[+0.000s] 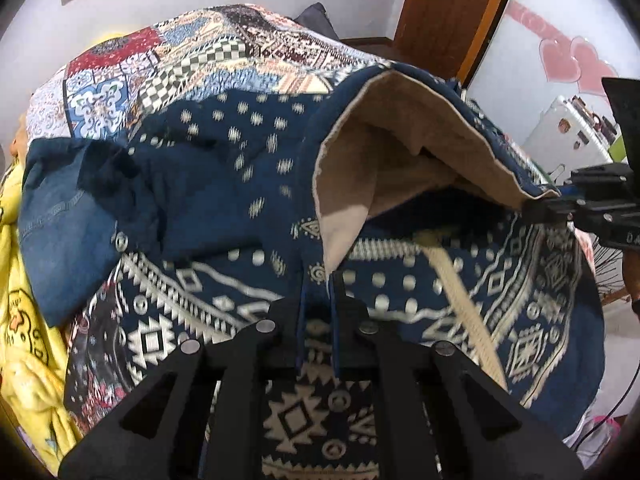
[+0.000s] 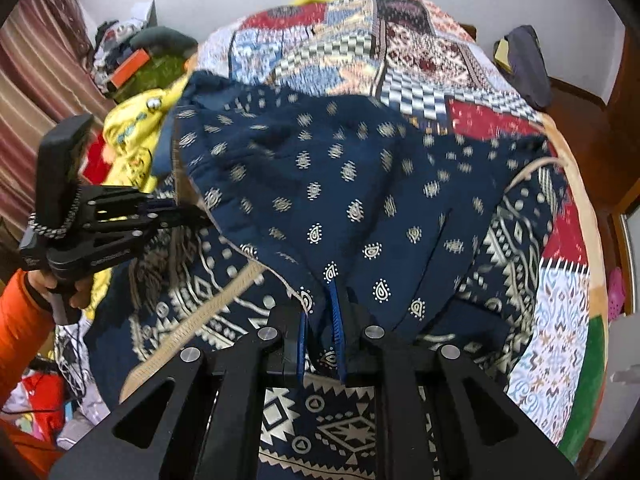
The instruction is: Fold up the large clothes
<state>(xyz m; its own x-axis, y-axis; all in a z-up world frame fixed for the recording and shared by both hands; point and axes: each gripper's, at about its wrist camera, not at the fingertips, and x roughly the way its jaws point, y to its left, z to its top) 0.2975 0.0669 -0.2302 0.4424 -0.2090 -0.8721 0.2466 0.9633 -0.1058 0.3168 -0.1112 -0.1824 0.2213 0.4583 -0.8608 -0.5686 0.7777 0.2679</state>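
A navy patterned garment lies across a bed covered by a patchwork quilt, its long axis running side to side between the two grippers. At the left, the left gripper has its fingers clenched on the garment's front edge, lifting a flap whose beige lining faces up. At the right, the right gripper pinches the same raised edge between nearly closed blue pads. A cream tape strip crosses the garment's lower layer diagonally.
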